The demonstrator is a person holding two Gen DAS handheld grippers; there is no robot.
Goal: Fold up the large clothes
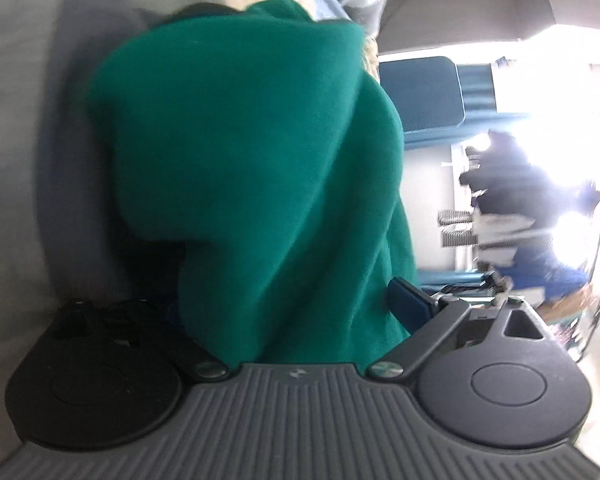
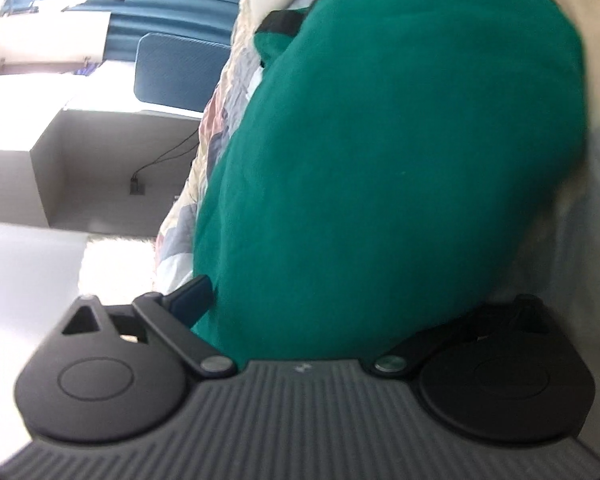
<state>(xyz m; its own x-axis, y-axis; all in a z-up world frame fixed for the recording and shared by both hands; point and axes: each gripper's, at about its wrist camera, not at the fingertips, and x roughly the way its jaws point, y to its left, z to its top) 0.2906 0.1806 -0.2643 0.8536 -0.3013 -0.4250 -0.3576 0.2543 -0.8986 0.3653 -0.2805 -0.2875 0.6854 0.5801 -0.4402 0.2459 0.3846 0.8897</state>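
Your left tool [image 1: 296,312] and right tool [image 2: 332,312] both stand spread wide, cloth between them ungripped. The green garment [image 2: 380,160] looks soft, thick, floppy; pinch its doubled edge.

Green garment [image 1: 252,168] covers the left gripper [image 1: 284,312] fingertips; one blue pad [image 1: 410,300] shows. Both views are motion-blurred. The dark figure [image 1: 512,176], possibly a person, is lost in window glare.
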